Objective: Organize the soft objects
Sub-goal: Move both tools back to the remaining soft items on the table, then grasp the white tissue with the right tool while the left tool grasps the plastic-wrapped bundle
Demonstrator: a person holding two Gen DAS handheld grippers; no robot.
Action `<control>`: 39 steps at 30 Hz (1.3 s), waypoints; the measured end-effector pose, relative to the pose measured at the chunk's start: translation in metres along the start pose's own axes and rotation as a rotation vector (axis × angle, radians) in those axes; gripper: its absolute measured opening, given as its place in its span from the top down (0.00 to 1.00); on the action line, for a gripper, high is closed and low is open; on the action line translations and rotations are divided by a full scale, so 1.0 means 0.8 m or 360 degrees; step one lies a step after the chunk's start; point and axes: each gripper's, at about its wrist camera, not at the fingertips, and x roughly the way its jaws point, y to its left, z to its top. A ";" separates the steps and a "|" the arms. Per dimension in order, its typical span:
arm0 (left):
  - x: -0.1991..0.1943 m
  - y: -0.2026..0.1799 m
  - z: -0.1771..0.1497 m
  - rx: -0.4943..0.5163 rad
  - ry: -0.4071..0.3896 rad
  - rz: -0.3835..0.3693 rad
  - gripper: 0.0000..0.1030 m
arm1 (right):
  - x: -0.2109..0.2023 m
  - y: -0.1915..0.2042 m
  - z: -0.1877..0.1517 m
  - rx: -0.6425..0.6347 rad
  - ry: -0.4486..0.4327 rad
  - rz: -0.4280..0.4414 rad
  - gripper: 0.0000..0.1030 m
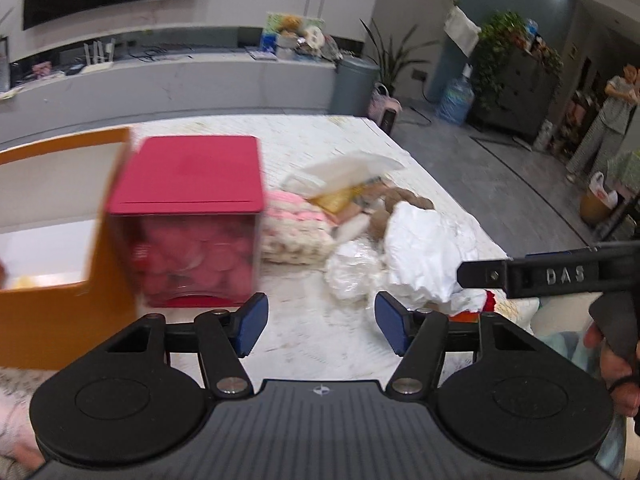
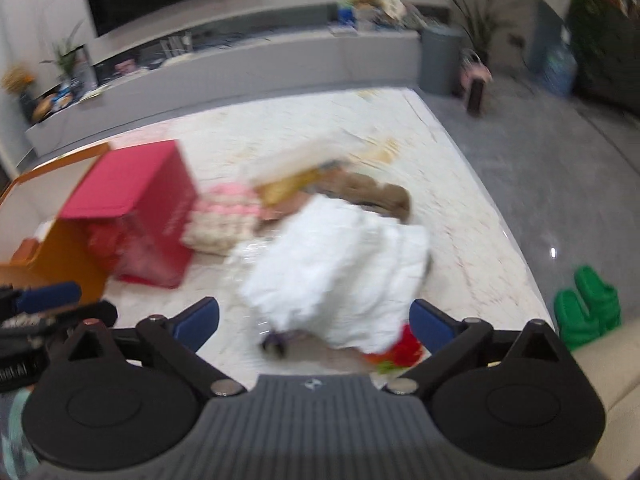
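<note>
A heap of soft things lies mid-table: a white fluffy item (image 2: 336,268) with a red part at its near end, a pink and cream knitted piece (image 1: 292,224), and a brown plush (image 1: 404,200) behind them. My left gripper (image 1: 320,320) is open over bare marble, just short of a crinkled clear bag (image 1: 352,272), with nothing between its blue pads. My right gripper (image 2: 314,324) stands wide open. The near end of the white item shows between its fingers, and the pads do not press on it. One right finger (image 1: 520,276) reaches in from the right in the left wrist view.
A red box (image 1: 192,216) with a clear front stands left of the heap, against an open orange box (image 1: 52,312). A white lid and yellow packet (image 1: 348,184) rest on the heap. Green slippers (image 2: 588,304) lie on the floor beside a sofa edge (image 2: 612,364). A person (image 1: 612,120) stands far right.
</note>
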 end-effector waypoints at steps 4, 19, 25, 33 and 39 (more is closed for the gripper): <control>0.027 -0.021 0.003 0.0018 0.0053 -0.0024 0.32 | 0.031 -0.025 0.020 0.0116 0.0117 0.0040 0.03; 0.086 -0.051 0.023 0.0053 0.0206 -0.0127 0.56 | 0.120 -0.066 0.045 0.0389 0.0388 0.0194 0.09; 0.090 -0.064 0.021 0.0102 0.0209 -0.0166 0.66 | 0.103 -0.034 0.048 0.0252 0.0340 0.0160 0.44; 0.093 -0.068 0.018 0.0114 0.0200 -0.0202 0.67 | 0.103 -0.017 0.044 0.0135 0.0272 0.0182 0.81; 0.063 -0.050 0.017 0.0042 0.0157 -0.0185 0.40 | 0.067 -0.017 0.049 0.0074 0.0160 0.0203 0.91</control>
